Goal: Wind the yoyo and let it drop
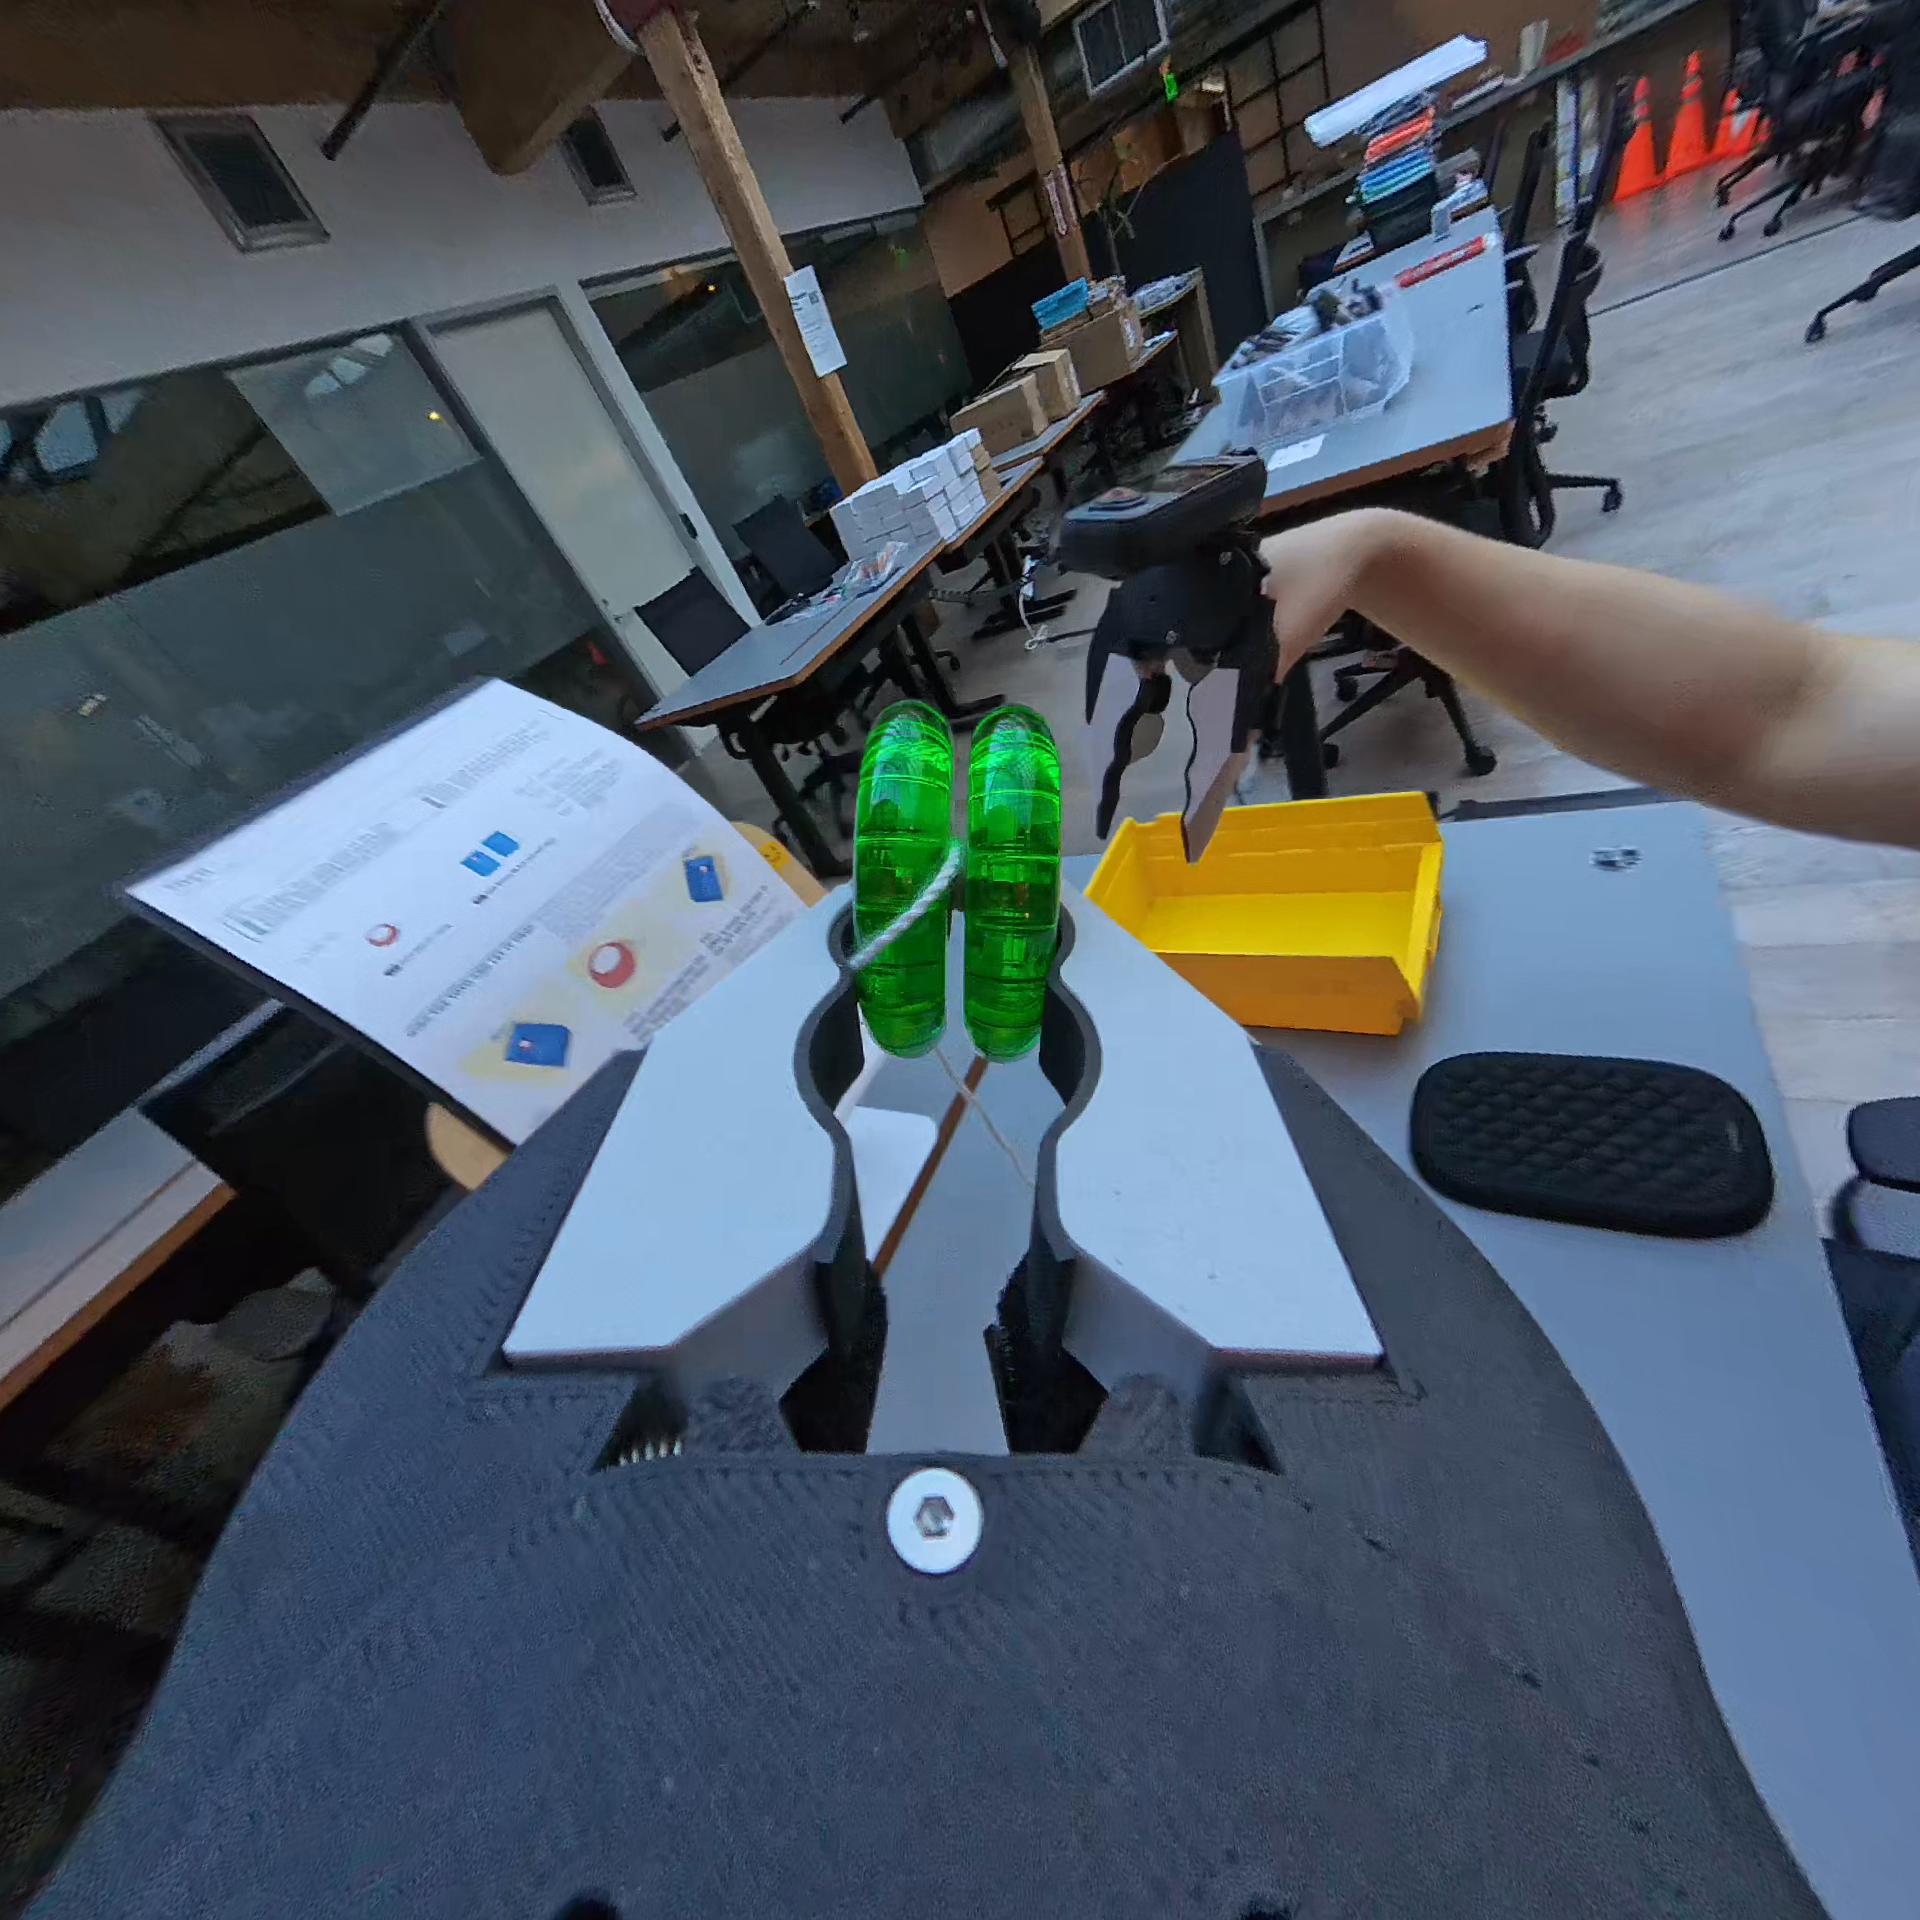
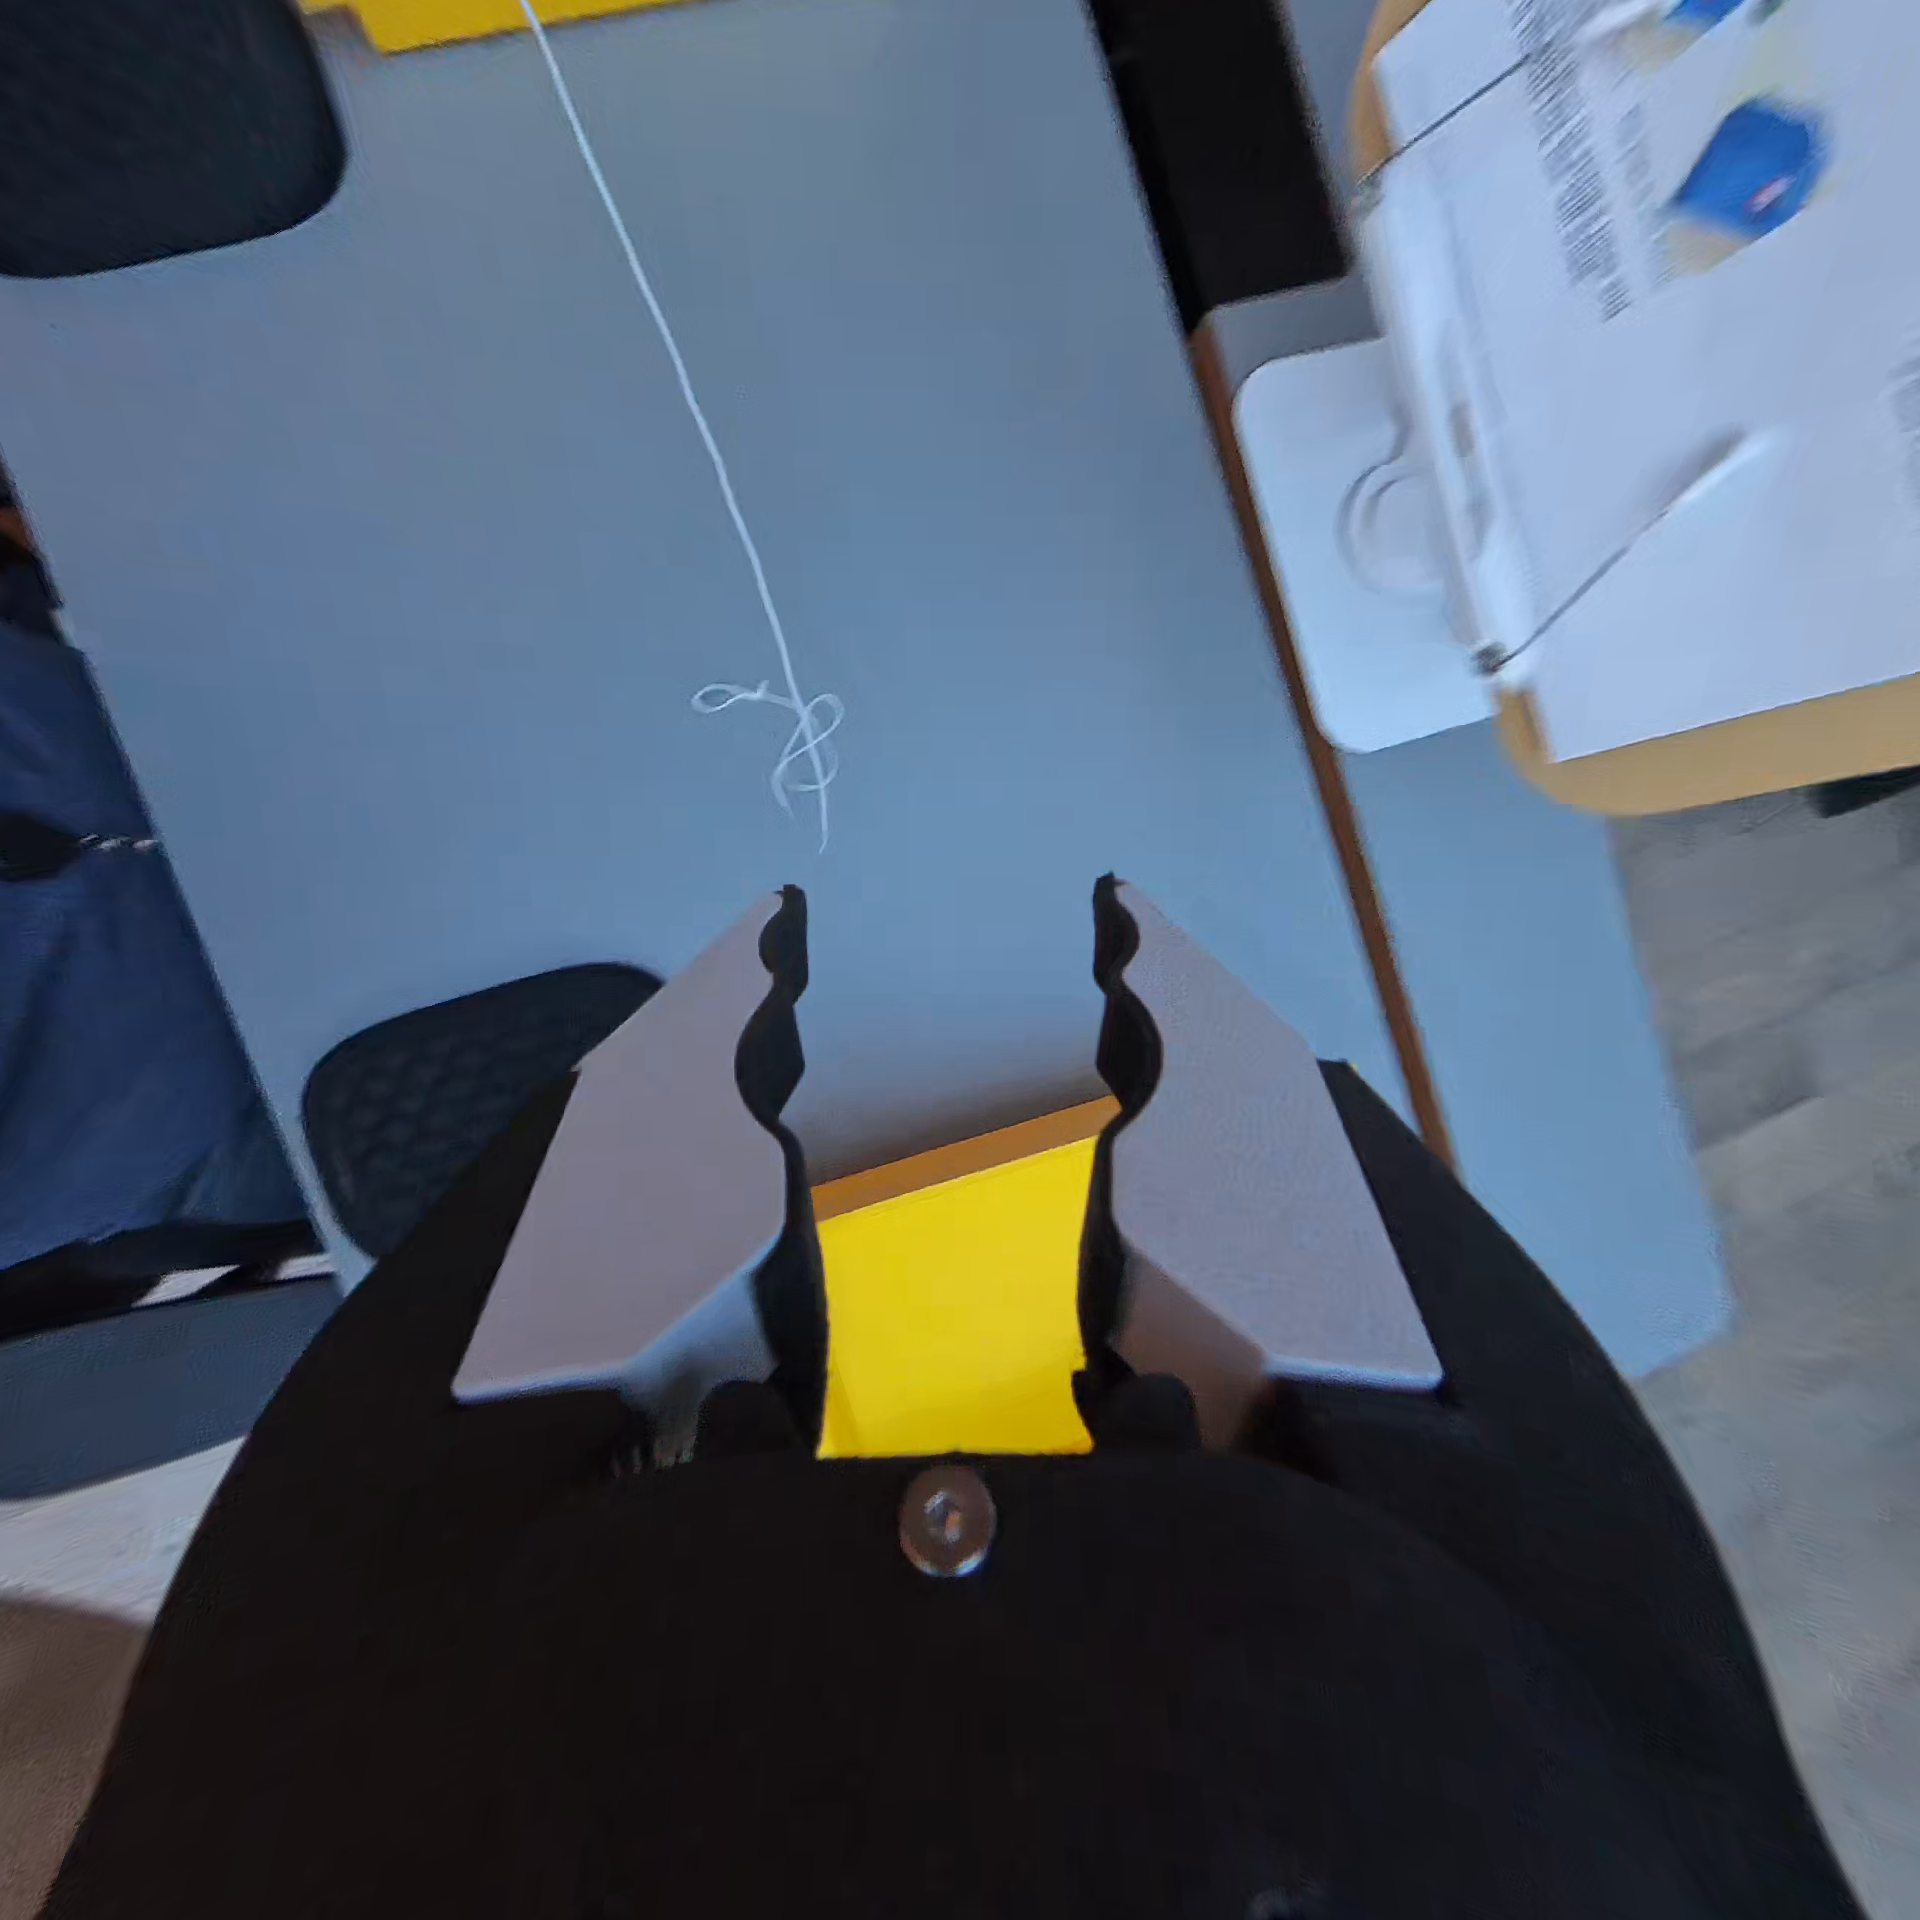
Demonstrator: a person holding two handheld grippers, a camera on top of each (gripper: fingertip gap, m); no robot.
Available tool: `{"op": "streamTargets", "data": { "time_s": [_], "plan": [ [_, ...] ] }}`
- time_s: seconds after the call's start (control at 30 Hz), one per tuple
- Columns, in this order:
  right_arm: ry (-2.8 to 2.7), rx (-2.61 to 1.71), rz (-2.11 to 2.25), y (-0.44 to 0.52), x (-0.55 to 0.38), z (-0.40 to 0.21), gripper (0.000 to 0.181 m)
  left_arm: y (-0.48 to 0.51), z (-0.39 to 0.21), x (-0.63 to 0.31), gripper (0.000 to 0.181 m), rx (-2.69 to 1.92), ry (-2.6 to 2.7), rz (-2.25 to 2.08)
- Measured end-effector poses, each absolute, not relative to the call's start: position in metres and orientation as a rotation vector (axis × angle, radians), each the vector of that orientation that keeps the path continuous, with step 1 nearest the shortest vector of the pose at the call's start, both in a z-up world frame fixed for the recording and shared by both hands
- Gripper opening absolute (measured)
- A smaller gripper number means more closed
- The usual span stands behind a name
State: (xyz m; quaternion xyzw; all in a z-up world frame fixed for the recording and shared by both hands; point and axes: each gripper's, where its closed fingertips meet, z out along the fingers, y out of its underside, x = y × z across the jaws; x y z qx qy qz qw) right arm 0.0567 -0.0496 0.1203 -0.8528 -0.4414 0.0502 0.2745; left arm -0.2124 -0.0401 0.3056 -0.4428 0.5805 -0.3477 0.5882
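Through the left wrist view, my left gripper (image 1: 956, 935) clamps the green yoyo (image 1: 956, 883) edge-on above the grey table (image 1: 1621, 966), its string (image 1: 906, 920) barely wound, while my right gripper (image 1: 1158, 800) hangs over the yellow bin (image 1: 1288, 914). In the right wrist view, my right gripper (image 2: 948, 896) is spread apart and empty above the string's loose tangled end (image 2: 795, 743) on the table (image 2: 416, 582); I judge winding has hardly begun, so next I must pinch that end. The printed sheet (image 2: 1683, 343) bears writing I leave unread.

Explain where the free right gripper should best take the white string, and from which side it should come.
Probably at the tangled loose end of the white string, lying on the grey table just ahead of the open right gripper. Coming straight down from above seems best: the string lies flat and thin, and the tangle gives more bulk to pinch. The left gripper holds the green yoyo.
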Motion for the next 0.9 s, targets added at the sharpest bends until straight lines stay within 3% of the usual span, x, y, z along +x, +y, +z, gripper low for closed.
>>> {"op": "streamTargets", "data": {
  "time_s": [0.1, 0.2, 0.4, 0.57, 0.9],
  "plan": [
    [-1.102, -2.355, 0.411, -0.080, 0.054, 0.077, 0.056, -0.037, 0.248, -0.198, 0.028, -1.153, 1.364, -0.928],
    [-1.070, -2.148, 0.354, -0.076, 0.033, 0.067, 0.057, -0.046, 0.203, -0.180, 0.029, -1.186, 1.403, -1.125],
    [-1.077, -1.452, 0.145, -0.073, -0.062, 0.144, 0.067, -0.061, 0.176, -0.142, 0.028, -1.148, 1.358, -1.654],
    [-1.066, -1.255, -0.075, -0.088, -0.088, 0.174, 0.073, -0.044, 0.118, -0.118, 0.028, -1.324, 1.372, -1.735],
    [-1.249, -1.180, 0.042, -0.062, -0.115, 0.122, 0.071, -0.071, 0.114, -0.112, 0.028, -1.252, 1.443, -2.201]
  ]
}}
